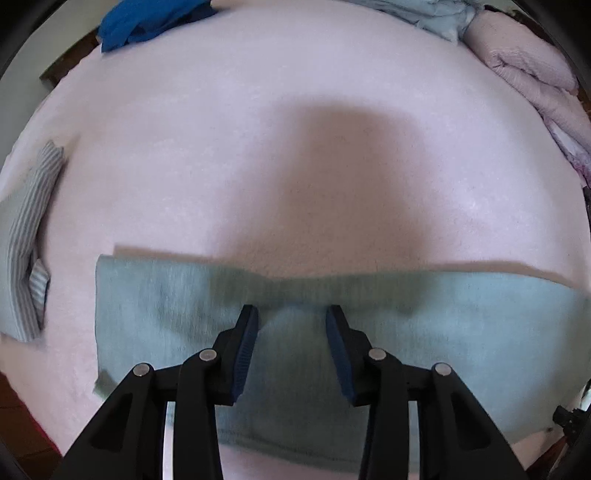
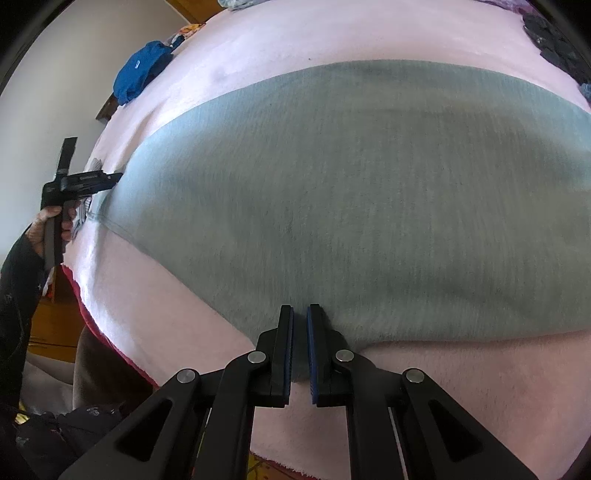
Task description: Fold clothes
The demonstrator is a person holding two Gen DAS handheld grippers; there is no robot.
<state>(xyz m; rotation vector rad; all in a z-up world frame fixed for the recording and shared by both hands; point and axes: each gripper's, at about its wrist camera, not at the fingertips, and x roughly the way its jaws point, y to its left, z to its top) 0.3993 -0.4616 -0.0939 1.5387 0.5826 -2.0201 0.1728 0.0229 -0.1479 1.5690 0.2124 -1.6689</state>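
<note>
right gripper (image 2: 300, 314) jaws pinching grey-green cloth (image 2: 369, 184) hem; pink blanket (image 1: 295, 129) beyond

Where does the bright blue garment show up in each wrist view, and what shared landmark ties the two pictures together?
Left wrist view: the bright blue garment lies at the top left, on the far edge of the pink blanket.
Right wrist view: it sits upper left, at the blanket's edge near the wall.
Shared landmark: the grey-green cloth spread on the blanket under both grippers.

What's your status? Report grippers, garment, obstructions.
Left gripper open above green garment. Right gripper shut on its near edge. Nothing in the way.
</note>
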